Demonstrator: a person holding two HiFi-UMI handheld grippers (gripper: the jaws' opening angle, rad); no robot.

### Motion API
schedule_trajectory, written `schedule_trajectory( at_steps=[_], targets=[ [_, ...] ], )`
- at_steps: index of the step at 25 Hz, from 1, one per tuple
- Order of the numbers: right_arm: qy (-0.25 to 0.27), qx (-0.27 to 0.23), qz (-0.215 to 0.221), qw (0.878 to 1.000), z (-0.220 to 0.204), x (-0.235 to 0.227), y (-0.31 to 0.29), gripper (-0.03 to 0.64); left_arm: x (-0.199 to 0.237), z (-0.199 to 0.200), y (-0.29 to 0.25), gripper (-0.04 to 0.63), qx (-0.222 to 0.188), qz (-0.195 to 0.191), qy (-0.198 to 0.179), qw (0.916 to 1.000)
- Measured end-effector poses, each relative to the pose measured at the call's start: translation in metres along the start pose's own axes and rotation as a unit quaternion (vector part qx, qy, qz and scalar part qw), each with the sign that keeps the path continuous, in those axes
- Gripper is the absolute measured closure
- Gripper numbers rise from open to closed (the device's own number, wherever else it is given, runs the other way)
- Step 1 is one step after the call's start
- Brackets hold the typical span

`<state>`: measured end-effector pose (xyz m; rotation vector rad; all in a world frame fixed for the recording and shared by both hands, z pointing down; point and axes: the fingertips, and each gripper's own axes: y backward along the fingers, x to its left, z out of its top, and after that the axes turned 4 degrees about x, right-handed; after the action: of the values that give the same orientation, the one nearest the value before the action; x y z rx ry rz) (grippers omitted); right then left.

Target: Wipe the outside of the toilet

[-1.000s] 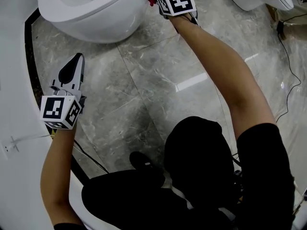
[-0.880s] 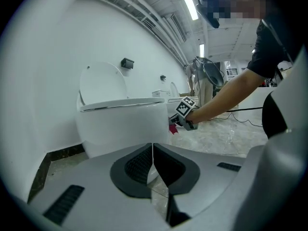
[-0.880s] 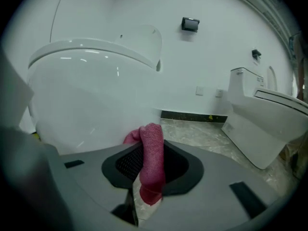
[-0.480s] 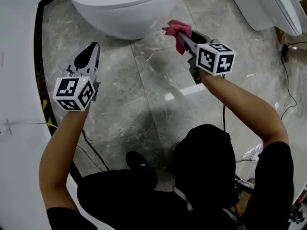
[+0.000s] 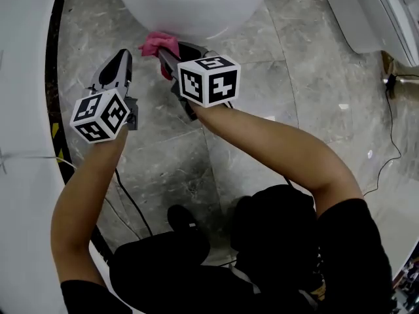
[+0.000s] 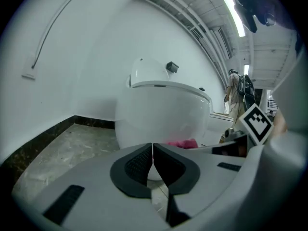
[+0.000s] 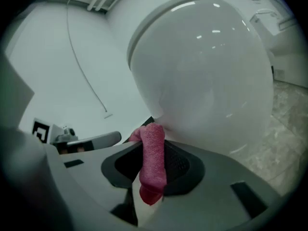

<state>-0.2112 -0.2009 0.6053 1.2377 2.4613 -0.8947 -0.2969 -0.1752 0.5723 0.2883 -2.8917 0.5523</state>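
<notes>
The white toilet bowl (image 5: 193, 5) fills the top of the head view and looms in both gripper views (image 6: 163, 112) (image 7: 202, 66). My right gripper (image 5: 163, 50) is shut on a pink cloth (image 5: 159, 43) (image 7: 153, 160) and holds it against the bowl's lower front. The cloth also shows beyond the left jaws (image 6: 183, 143). My left gripper (image 5: 118, 63) hovers just left of the cloth, above the floor; its jaws are shut with nothing between them (image 6: 152, 165).
A second white toilet (image 5: 370, 12) stands at the upper right. A curved white wall with a black skirting (image 5: 54, 77) runs down the left. Cables (image 5: 393, 120) lie on the grey marble floor (image 5: 288, 90). The person's legs fill the bottom.
The right gripper has swept the pink cloth from the bowl's right side leftward to its lower front. The left gripper stayed shut near the bowl's left.
</notes>
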Motion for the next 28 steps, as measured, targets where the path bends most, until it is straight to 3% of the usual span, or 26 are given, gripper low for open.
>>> schedule_trajectory(
  at_steps=[4, 12, 22, 28],
  targets=[
    [-0.077, -0.018, -0.017, 0.997, 0.000, -0.002, -0.037, 0.492, 0.008, -0.019, 0.010, 0.574, 0.021, 0.002, -0.001, 0.9998],
    [-0.137, -0.036, -0.040, 0.989, 0.003, -0.012, -0.058, 0.492, 0.013, -0.024, 0.021, 0.574, 0.028, 0.001, -0.009, 0.9996],
    [-0.046, 0.057, -0.035, 0.997, -0.026, -0.058, -0.007, 0.494, -0.015, -0.021, -0.008, 0.574, 0.036, -0.034, -0.028, 0.9984],
    [0.000, 0.065, -0.021, 0.998, -0.031, -0.105, 0.033, 0.495, -0.036, -0.025, -0.025, 0.574, 0.043, -0.052, -0.037, 0.9970]
  ],
)
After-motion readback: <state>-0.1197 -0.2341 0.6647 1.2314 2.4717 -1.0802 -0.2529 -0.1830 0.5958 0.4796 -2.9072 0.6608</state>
